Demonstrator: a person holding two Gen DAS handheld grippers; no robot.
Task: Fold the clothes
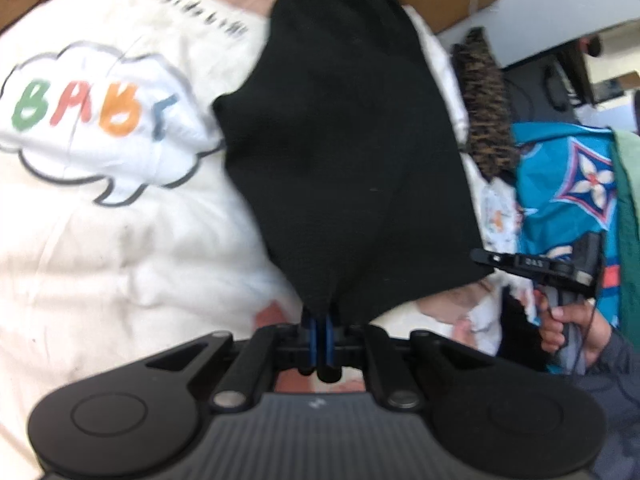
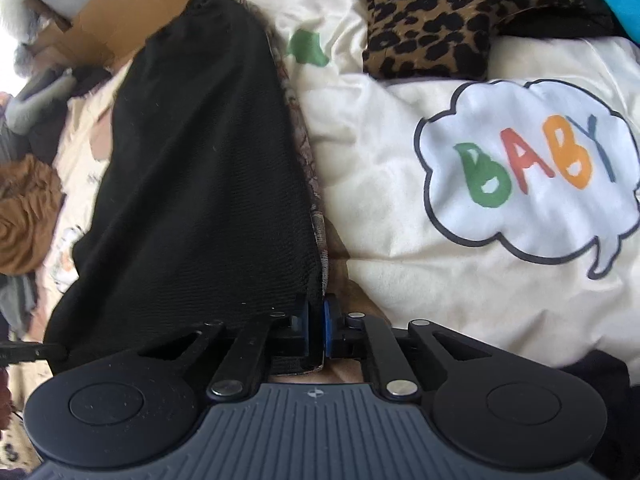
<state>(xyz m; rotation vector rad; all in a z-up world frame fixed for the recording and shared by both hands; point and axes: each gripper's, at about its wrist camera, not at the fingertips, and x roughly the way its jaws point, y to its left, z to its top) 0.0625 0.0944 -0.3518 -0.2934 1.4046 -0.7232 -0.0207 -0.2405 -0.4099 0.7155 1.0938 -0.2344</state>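
Observation:
A black knit garment [image 1: 344,152] stretches away from my left gripper [image 1: 321,322], whose blue-padded jaws are shut on its near edge. In the right wrist view the same black garment [image 2: 200,168] runs up and away, with a patterned lining showing along its right edge. My right gripper [image 2: 316,320] is shut on its near corner. The right gripper [image 1: 516,262] also shows at the right of the left wrist view, held in a hand [image 1: 568,328]. The garment hangs over a cream blanket [image 2: 400,240].
The cream blanket carries a "BABY" speech bubble [image 2: 528,176]. A leopard-print cloth [image 2: 432,12] lies at the far side, with a blue patterned cloth [image 1: 568,184] and a green cloth [image 1: 628,208] beside it. A cardboard box [image 2: 132,8] and a brown garment [image 2: 24,216] sit at the left.

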